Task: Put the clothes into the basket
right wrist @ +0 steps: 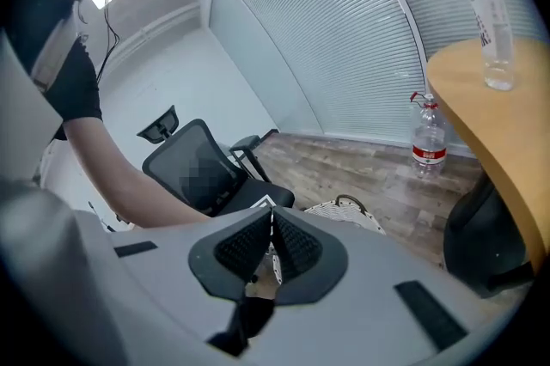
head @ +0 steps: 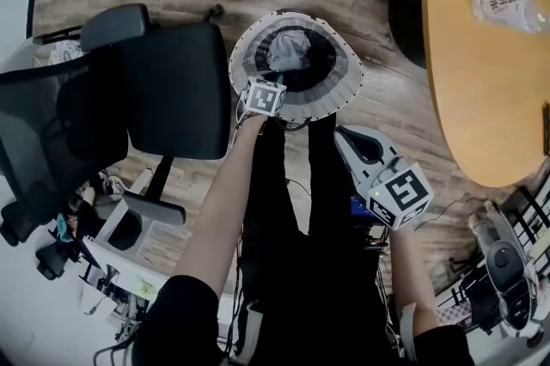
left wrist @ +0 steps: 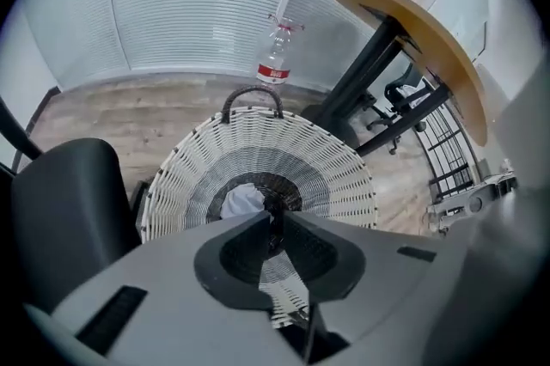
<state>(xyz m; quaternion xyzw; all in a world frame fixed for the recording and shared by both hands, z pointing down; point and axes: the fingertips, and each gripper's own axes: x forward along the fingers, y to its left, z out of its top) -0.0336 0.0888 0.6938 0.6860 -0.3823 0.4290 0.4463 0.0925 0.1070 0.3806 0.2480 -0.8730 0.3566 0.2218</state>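
A round woven basket (head: 339, 89) stands on the wood floor, white at the rim and dark at its middle. A grey piece of clothing (head: 288, 52) lies crumpled inside it. My left gripper (head: 265, 98) hangs over the basket's near rim, pointing steeply down. In the left gripper view its jaws (left wrist: 277, 214) are shut with nothing between them, above the basket (left wrist: 326, 167) and the pale cloth (left wrist: 242, 203). My right gripper (head: 351, 137) is to the right of the basket, higher and apart from it. Its jaws (right wrist: 271, 214) are shut and empty, with the basket (right wrist: 352, 211) beyond.
A black office chair (head: 163, 89) stands left of the basket. A round wooden table (head: 473, 72) with a water bottle (head: 507, 10) on it is at the right, over a black base (head: 406, 16). Another bottle (left wrist: 275, 64) stands on the floor by the blinds.
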